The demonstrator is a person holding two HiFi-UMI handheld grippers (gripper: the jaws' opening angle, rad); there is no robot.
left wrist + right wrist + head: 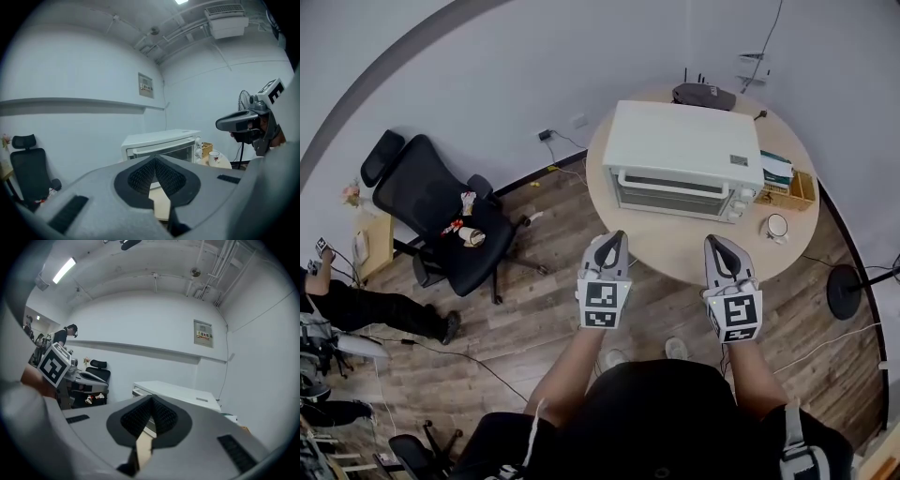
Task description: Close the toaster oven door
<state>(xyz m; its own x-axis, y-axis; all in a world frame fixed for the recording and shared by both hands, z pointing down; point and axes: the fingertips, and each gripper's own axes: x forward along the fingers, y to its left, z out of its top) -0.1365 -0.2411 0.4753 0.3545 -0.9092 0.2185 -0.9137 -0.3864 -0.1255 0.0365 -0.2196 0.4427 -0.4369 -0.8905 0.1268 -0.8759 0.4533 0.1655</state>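
Observation:
A white toaster oven (684, 159) stands on the round wooden table (675, 248), its glass door upright against the front with the handle bar across the top. Both grippers hover short of the table's near edge and point at the oven without touching it. My left gripper (614, 236) is shut with nothing between its pads (154, 159). My right gripper (715, 241) is shut and empty too (151, 399). The oven (161, 145) shows ahead in the left gripper view, and again (178, 392) in the right gripper view.
A white cup (776, 226) and a wooden box (792, 190) sit right of the oven, with a dark router (703, 95) behind it. A black office chair (441, 211) stands on the wood floor to the left. A floor-stand base (847, 291) is at the right.

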